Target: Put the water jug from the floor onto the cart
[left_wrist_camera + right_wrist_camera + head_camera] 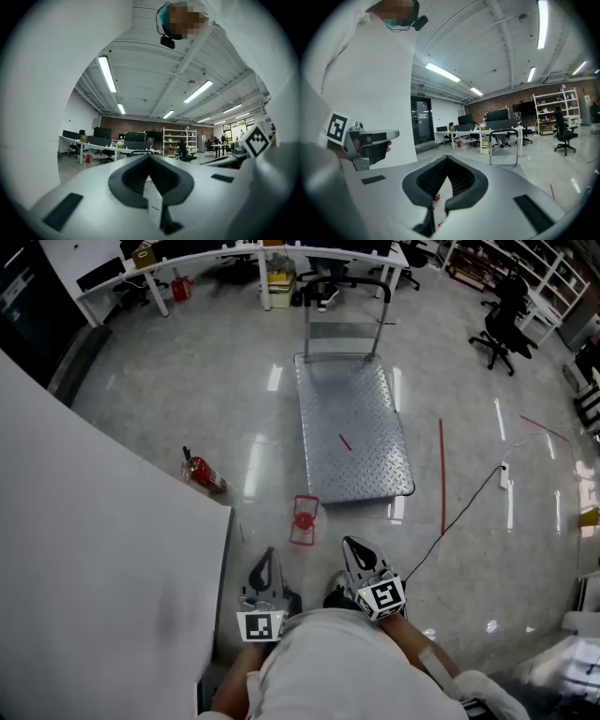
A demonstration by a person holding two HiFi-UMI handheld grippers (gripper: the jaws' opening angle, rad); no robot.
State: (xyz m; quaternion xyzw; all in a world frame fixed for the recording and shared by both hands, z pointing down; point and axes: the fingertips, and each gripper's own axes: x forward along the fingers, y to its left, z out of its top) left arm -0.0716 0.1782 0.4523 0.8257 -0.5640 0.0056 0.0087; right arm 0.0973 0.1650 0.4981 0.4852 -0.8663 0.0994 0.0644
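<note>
Your left gripper (268,557) and right gripper (352,547) both have ribbed black jaws pinched together on nothing. The red-trimmed water jug (303,519) sits on glossy floor near the cart (352,427) (diamond-plate steel deck, tubular handle).

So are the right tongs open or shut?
Shut. The right tongs have their two tips touching, with nothing held between them.
</note>
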